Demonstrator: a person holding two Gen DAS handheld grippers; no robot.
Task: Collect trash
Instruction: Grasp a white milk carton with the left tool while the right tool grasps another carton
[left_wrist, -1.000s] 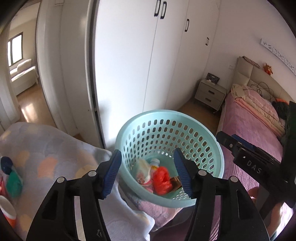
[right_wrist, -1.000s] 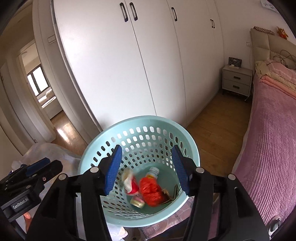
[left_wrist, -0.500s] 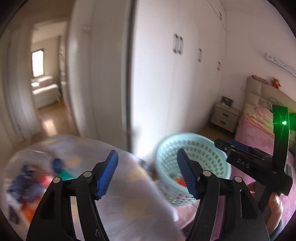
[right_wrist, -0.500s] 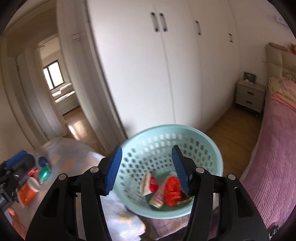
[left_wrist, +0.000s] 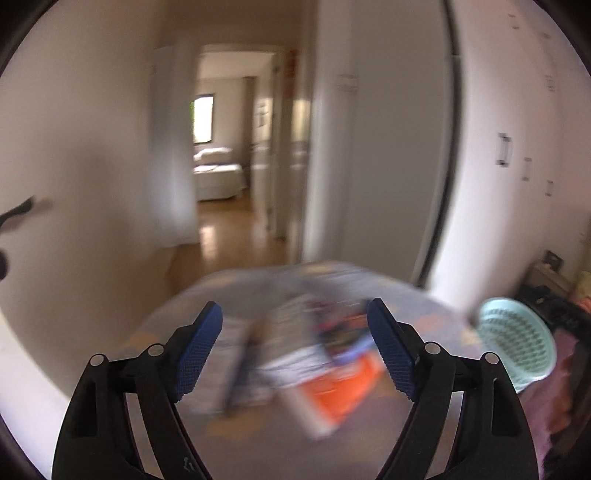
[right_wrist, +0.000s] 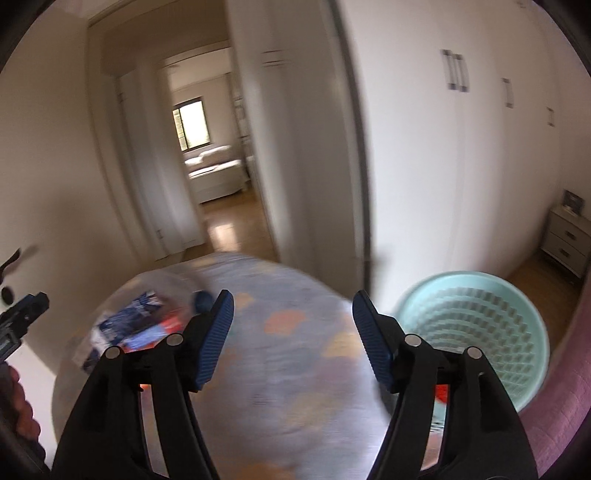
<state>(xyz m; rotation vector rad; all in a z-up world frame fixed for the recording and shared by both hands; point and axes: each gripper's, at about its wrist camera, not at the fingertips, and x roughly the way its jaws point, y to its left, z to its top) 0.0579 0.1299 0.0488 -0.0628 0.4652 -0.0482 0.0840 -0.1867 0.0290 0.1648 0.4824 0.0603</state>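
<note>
Trash (left_wrist: 325, 354) lies blurred in a heap on the blanket-covered surface (right_wrist: 280, 354), ahead of your left hand-held gripper (left_wrist: 295, 350), whose jaws are opening on nothing. Your right hand-held gripper (right_wrist: 291, 339) is opening too, empty, with the mint basket (right_wrist: 476, 332) at its right.

Soft daylight pours in from the far window (left_wrist: 202, 119) and gleams on the wooden floor (left_wrist: 225, 236), both views are heavily smeared by motion blur, the clutter (left_wrist: 314, 354) on the surface is unreadable, only each claw looks sharp, and fisheye bending with dark vignetting rings the edges.
</note>
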